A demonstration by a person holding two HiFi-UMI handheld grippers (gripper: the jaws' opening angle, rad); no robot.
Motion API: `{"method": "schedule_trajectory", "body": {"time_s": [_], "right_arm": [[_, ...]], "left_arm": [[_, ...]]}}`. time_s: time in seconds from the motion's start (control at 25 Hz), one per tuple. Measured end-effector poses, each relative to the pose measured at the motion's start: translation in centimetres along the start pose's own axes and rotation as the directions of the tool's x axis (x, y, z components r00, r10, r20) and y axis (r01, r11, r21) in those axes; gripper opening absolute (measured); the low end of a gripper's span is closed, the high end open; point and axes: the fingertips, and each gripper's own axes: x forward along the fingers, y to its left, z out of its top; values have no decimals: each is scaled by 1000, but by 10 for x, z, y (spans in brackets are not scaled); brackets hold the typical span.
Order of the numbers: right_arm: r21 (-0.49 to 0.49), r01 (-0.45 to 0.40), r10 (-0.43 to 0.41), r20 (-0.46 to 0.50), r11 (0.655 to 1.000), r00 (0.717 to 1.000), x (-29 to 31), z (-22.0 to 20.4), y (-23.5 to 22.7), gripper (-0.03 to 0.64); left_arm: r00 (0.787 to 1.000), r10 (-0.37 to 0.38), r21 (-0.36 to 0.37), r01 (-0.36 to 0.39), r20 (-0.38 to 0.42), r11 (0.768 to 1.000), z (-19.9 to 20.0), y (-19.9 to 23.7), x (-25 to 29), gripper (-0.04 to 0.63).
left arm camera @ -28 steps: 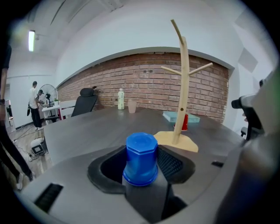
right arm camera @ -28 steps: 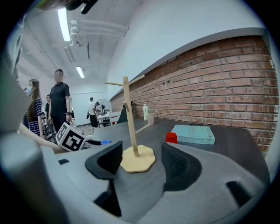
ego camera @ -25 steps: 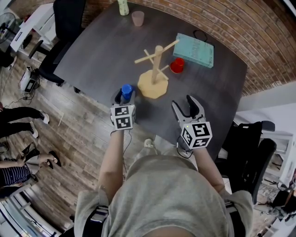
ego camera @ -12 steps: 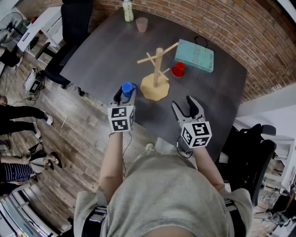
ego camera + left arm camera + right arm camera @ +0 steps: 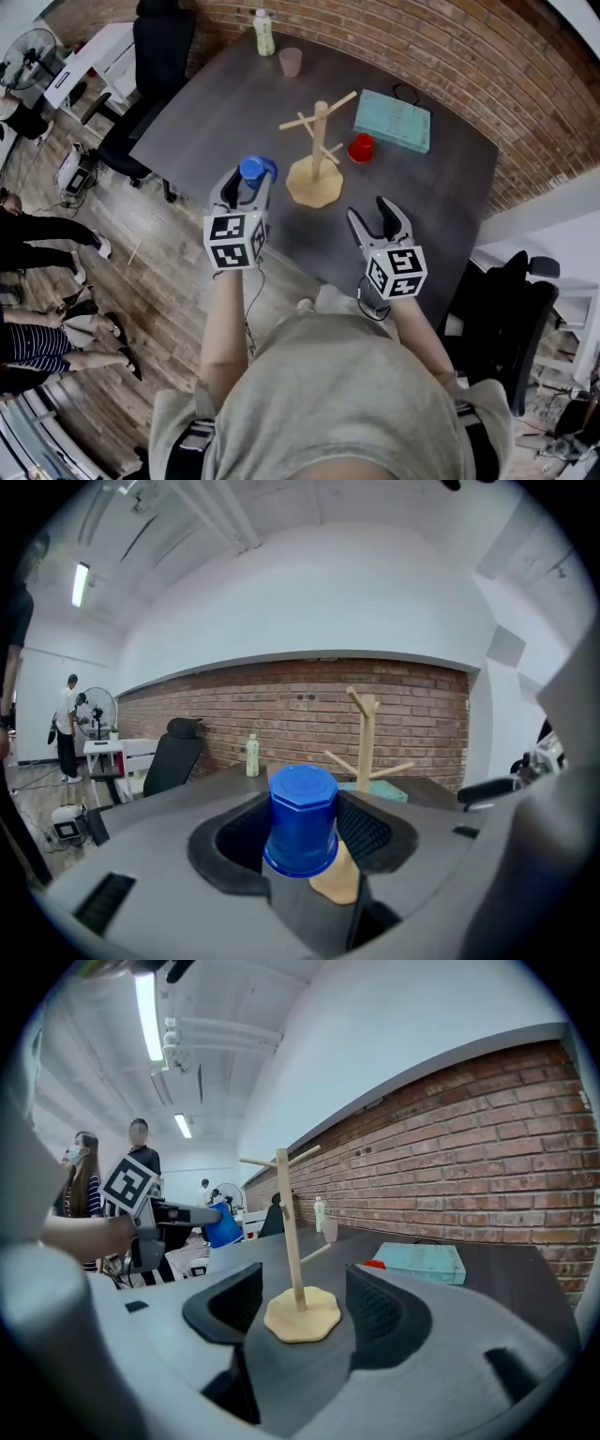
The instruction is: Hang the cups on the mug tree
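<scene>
Blue plastic is clamped between the pads of the left tongs (image 5: 247,185): a blue cup (image 5: 251,170) is gripped there and is held above the desk (image 5: 216,103), near its front edge. In the left gripper view the cup is seen with its closed, eight-sided end up and its wider rim down. The cup is held at about 9 o'clock from the mug tree (image 5: 317,150), well apart from its pegs.

The mug tree is stood upright on its pale wooden base near the middle of the desk, and no cup is hung on it. A red cup (image 5: 361,147) is set on the desk just beside the base, at about 2 o'clock. A teal book (image 5: 394,122) is laid further out in the same direction. A pink cup (image 5: 291,62) and a bottle (image 5: 265,33) are placed at about 11 o'clock, near the far edge.

The right tongs (image 5: 380,218) are held open and empty at about 5 o'clock from the tree, pointed toward its base.
</scene>
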Motion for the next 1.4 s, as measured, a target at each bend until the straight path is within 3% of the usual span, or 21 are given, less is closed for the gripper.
{"method": "schedule_trajectory", "body": {"time_s": [0.52,0.92,1.4], "right_arm": [[-13,0,0,17,1000,1000,-19,3,7,273],[-6,4,-4,23,1000,1000,-32,-1,12,273],[6,31,-31,22,1000,999,-46,-6,8,273]], "left_arm": [[990,-15,85,3,137,996,79,-11,-34,213],[968,-48,135,14,246,991,132,-29,-53,213],[955,-114,158,73,274,985,146,-57,-42,215]]}}
